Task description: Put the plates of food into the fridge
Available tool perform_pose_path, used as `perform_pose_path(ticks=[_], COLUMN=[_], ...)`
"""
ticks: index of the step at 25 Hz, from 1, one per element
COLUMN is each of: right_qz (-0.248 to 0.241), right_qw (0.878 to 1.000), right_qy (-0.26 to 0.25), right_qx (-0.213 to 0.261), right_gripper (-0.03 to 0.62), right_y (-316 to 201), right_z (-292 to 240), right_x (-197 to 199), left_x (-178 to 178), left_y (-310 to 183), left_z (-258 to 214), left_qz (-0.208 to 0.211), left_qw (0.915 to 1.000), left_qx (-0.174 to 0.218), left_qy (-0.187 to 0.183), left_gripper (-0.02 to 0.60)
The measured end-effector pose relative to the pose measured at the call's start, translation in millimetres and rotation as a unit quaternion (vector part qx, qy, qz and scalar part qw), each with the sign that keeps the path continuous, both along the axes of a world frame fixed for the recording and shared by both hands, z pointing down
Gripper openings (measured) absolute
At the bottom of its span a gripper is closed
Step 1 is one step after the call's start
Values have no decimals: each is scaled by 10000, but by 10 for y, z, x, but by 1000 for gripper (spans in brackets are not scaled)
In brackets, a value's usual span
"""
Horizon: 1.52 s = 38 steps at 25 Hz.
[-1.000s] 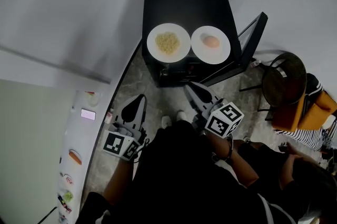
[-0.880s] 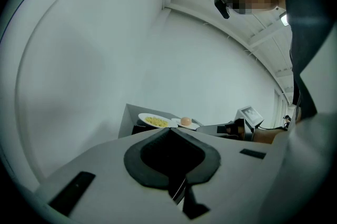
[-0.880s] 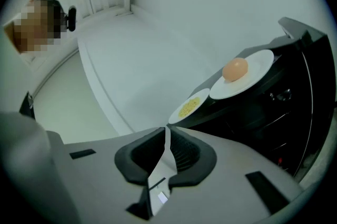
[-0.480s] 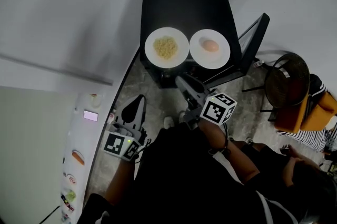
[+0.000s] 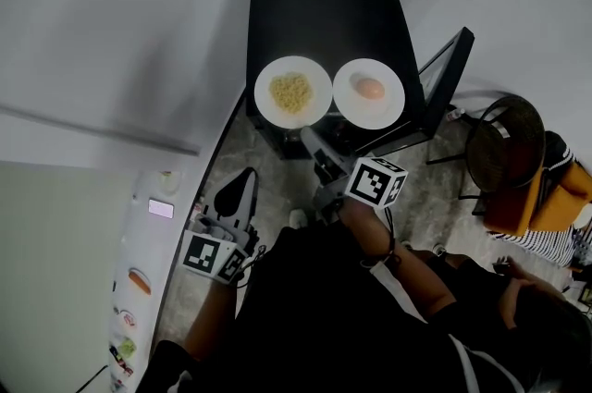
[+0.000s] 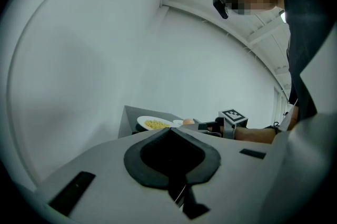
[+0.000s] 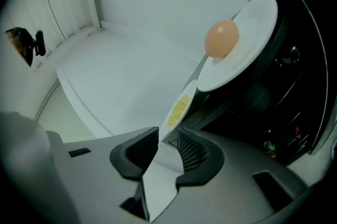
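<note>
Two white plates stand side by side on a black appliance (image 5: pixel 324 17): a plate of noodles (image 5: pixel 292 92) on the left and a plate with an egg (image 5: pixel 369 92) on the right. My right gripper (image 5: pixel 310 139) is at the noodle plate's near rim. In the right gripper view the noodle plate (image 7: pixel 179 108) shows edge-on, its rim at the mouth of the right gripper (image 7: pixel 167 138). The jaws have just been opening and stand open, not pressing on the rim. The egg plate (image 7: pixel 239 49) lies beyond. My left gripper (image 5: pixel 239 194) hangs back, low and to the left, its jaws closed on nothing (image 6: pixel 171 136).
The appliance's glass door (image 5: pixel 433 86) stands open to the right. A fridge door with magnets (image 5: pixel 139 280) is at the lower left. A round dark stool (image 5: pixel 499 141), an orange seat (image 5: pixel 546 188) and a seated person are at the right.
My right gripper has moved up and left to the noodle plate's rim, has rolled, and its jaws have opened. The left gripper has stayed put.
</note>
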State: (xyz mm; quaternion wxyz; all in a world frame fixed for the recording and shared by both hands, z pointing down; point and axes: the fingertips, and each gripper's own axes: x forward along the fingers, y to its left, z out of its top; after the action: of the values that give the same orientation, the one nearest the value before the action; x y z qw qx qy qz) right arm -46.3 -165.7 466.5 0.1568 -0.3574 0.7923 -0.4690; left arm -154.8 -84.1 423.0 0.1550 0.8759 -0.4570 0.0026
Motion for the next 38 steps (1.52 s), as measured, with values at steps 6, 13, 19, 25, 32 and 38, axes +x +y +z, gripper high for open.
perform_pose_path(ticks=[6,13,19,25,32,38], right_qz=[115,326,401,426,393,233], right_qw=[9994,9941,9847,9803,9762,9740], right_qy=[-243,-756,-1292,-1552,-1706,-1811], right_qx=[-238,-701,-1095,-1146,-1277,-1338], right_gripper=[109,82,58,41,41,40], right_y=[-138,-245,-257,-131,130,261], right_z=[26,63,95,48,30,25], right_x=[-35,-18,22,68,120,115], left_x=[-19,-17,21,11,55,147], left_y=[-54,-75,-37,114,287,356], left_z=[-13,-44,-31,-2,-28,-33], left_qz=[-29,-51,-27,-139,-105,-43], left_qw=[10000,10000,10000,9999,9999,10000], left_qx=[3,75,48,-41,54,34], left_qy=[1,-18,-56,-9,-18,75], left_gripper=[25,25,25,25,25,25])
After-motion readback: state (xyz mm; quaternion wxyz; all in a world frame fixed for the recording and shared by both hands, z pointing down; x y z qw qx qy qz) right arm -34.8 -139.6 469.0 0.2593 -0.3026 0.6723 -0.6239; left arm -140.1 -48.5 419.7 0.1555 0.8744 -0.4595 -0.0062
